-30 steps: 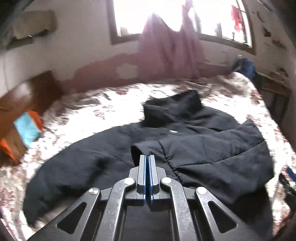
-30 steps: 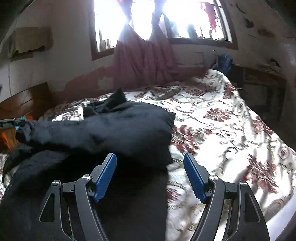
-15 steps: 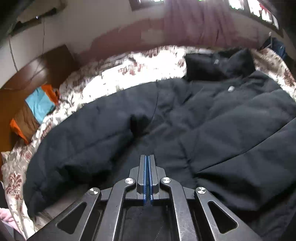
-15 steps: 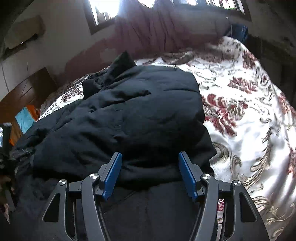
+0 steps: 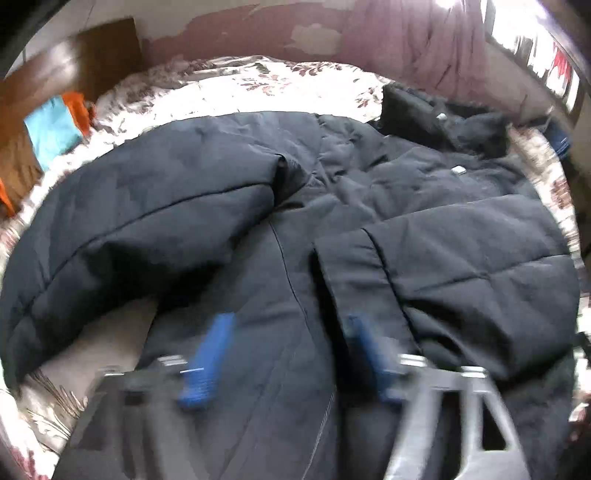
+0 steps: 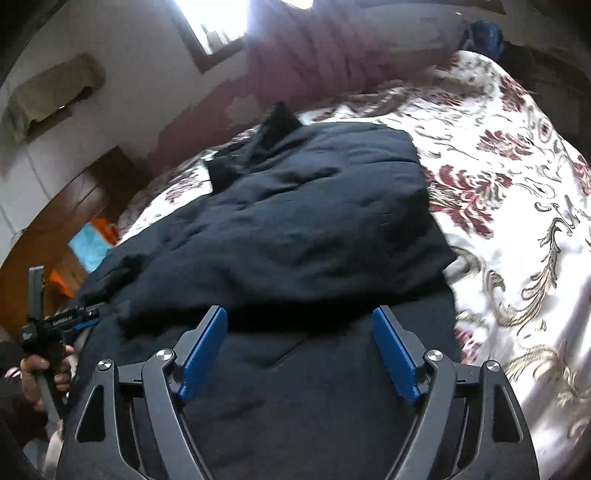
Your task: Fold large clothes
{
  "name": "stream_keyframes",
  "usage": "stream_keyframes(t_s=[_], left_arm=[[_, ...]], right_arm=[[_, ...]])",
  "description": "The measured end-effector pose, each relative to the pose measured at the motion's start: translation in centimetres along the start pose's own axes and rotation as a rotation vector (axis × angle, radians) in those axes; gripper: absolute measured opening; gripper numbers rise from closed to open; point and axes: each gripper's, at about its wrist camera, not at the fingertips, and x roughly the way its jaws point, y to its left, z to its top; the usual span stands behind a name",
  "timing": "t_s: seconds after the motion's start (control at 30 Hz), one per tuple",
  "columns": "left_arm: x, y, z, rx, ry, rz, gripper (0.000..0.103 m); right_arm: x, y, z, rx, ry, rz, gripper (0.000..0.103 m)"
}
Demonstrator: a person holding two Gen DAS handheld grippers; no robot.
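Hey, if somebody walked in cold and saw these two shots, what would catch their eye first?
The big black padded jacket fills the middle of both views, one side folded over its body, spread on the floral bedspread. Next come the blue pads of the left gripper and right gripper, both open just above the jacket's near part. A bright window glares above the far wall.

A floral bedspread is covering the bed, spreading out to the right of the right claw and ahead of both. A pink curtain is hanging on the far wall, straight ahead, under a bright window. A wooden headboard is standing ahead to the left, with a blue-and-orange cloth lying against it. A dark blue bundle is sitting far ahead to the right.
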Motion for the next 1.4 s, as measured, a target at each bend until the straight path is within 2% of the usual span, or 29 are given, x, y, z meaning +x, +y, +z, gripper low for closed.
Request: stream_keyframes(t_s=[0.03,0.1,0.23,0.3,0.37,0.47,0.5,0.53,0.57,0.63,0.7,0.8,0.87,0.97,1.07,1.2,1.27,1.4], left_arm=[[-1.2,1.0,-0.6,-0.022,-0.023,-0.044,0.083],[-2.3,2.7,-1.1,-0.057,-0.022,-0.081,0.084],[-4.9,6.6,-2.8,-0.182,-0.021,-0.163,0.085],[-6.4,9.0,-4.2,-0.275,-0.053,-0.21,0.09],[-7.8,11.4,-5.8,-0.351,-0.102,-0.225,0.098],[-9.2,14.3,-8.2,-0.451,-0.204,-0.228,0.103],[-9.8,15.5,-9.3,-0.503,-0.271,-0.213,0.103],[-10.5,16.7,-11.0,-0.566,-0.364,-0.18,0.103],[-10.7,17.5,-12.0,-0.595,-0.415,-0.155,0.103],[-10.7,18.8,-13.3,-0.615,-0.463,-0.102,0.103],[-10.4,20.4,-13.3,-0.626,-0.455,-0.078,0.103],[-9.2,23.3,-12.3,-0.678,-0.411,-0.164,0.103],[-7.5,26.0,-12.2,-0.769,-0.382,-0.33,0.103],[-6.2,28.8,-12.3,-0.884,-0.387,-0.436,0.103],[-5.2,29.8,-11.8,-0.952,-0.368,-0.416,0.103],[-3.9,29.8,-11.2,-0.974,-0.345,-0.406,0.103],[-3.3,30.0,-10.9,-0.998,-0.354,-0.404,0.103],[-3.1,30.5,-11.3,-1.054,-0.397,-0.436,0.103]], right_arm=[[-0.6,0.7,-0.3,-0.005,-0.007,0.004,0.089],[-2.0,2.7,-1.3,-0.008,-0.029,0.031,0.098],[-4.6,5.8,-4.2,-0.038,-0.037,0.034,0.099],[-5.8,7.6,-5.8,-0.075,-0.048,-0.016,0.099],[-6.9,9.3,-7.3,-0.092,-0.073,-0.079,0.099],[-7.7,11.1,-9.0,-0.084,-0.093,-0.115,0.1],[-7.8,11.6,-9.3,-0.08,-0.093,-0.123,0.1],[-7.6,12.4,-9.9,-0.077,-0.086,-0.136,0.1],[-7.4,13.0,-10.0,-0.077,-0.077,-0.146,0.1],[-6.4,14.2,-10.3,-0.08,-0.053,-0.166,0.1],[-5.3,15.4,-10.6,-0.083,-0.013,-0.174,0.1],[-3.8,17.0,-10.5,-0.113,0.044,-0.183,0.1],[-3.3,18.1,-10.1,-0.159,0.065,-0.19,0.1],[-2.3,19.8,-8.8,-0.236,0.07,-0.235,0.1],[-0.7,21.6,-7.2,-0.298,0.061,-0.319,0.1],[2.2,24.3,-5.5,-0.376,0.035,-0.42,0.1],[3.9,25.6,-4.7,-0.416,0.03,-0.45,0.1],[8.0,27.5,-3.1,-0.472,0.076,-0.504,0.1]])
